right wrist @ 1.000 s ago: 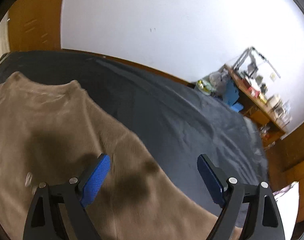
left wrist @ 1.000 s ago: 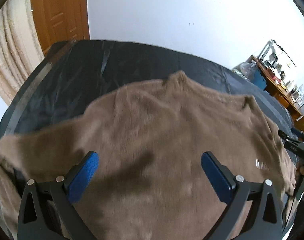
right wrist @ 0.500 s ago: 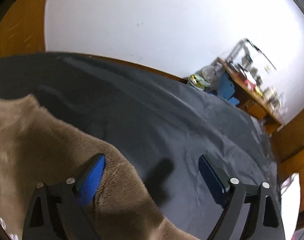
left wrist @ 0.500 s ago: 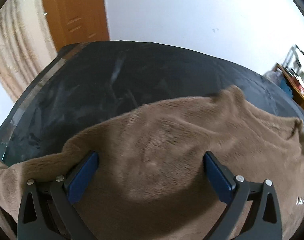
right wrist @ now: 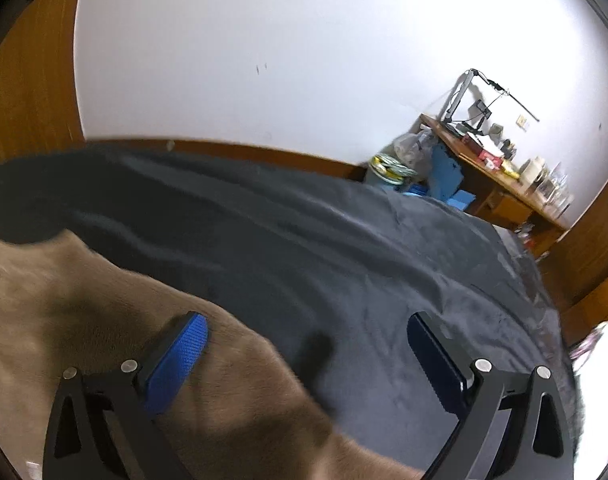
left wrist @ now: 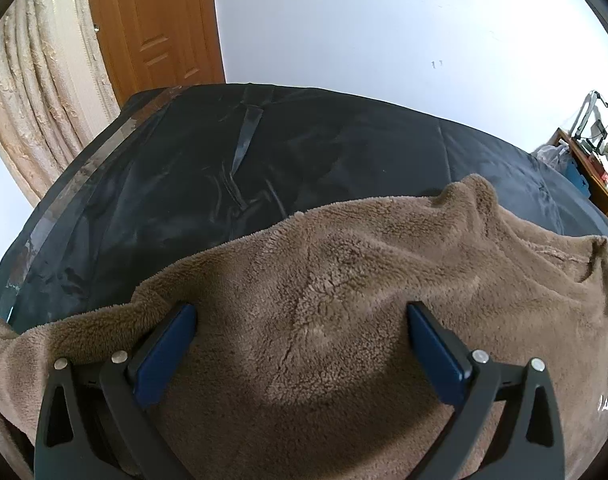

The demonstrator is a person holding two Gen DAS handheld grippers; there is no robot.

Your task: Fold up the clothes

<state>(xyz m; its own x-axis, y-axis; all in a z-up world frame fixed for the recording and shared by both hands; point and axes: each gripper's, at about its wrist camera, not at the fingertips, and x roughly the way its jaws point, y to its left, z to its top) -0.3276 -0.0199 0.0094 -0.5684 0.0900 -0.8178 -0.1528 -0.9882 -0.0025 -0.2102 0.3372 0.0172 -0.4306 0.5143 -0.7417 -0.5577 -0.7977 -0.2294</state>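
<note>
Between and beneath the left gripper's [left wrist: 300, 336] spread fingers lies the brown fleece garment [left wrist: 343, 300], flat on the black sheet [left wrist: 184, 180]. Right gripper [right wrist: 307, 344] fingers just opened wide, gripping nothing; garment edge under the left finger [right wrist: 176, 356].

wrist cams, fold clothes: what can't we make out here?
- Brown fleece garment: hem and sleeves cut off by the lower edges in both views; garment type unclear.
- Right view: garment motion-blurred, its edge soft.
- Left tongs: whether the tips touch the fleece is unclear.
- Desk clutter: too small.
</note>
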